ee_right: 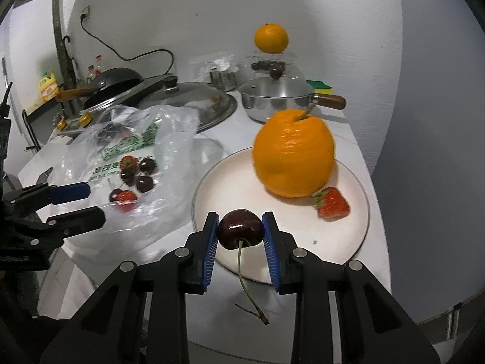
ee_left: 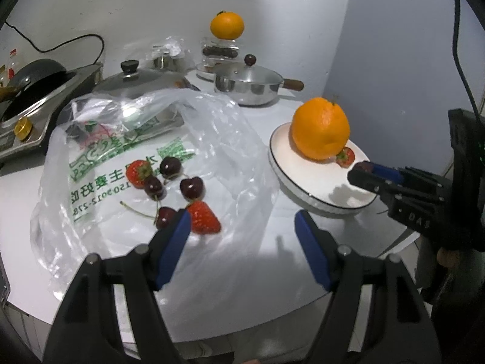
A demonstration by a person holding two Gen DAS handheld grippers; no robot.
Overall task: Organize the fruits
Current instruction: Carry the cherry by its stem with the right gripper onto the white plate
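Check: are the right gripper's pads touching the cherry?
Touching. In the right wrist view both blue pads of the right gripper press the cherry sides, no gap.

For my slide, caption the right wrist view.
Right gripper carries a stemmed cherry over the white plate holding an orange and strawberry.

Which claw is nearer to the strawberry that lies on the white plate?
Right. The right claw holds a cherry over the plate, near the strawberry. The left claw hovers open over the bag.
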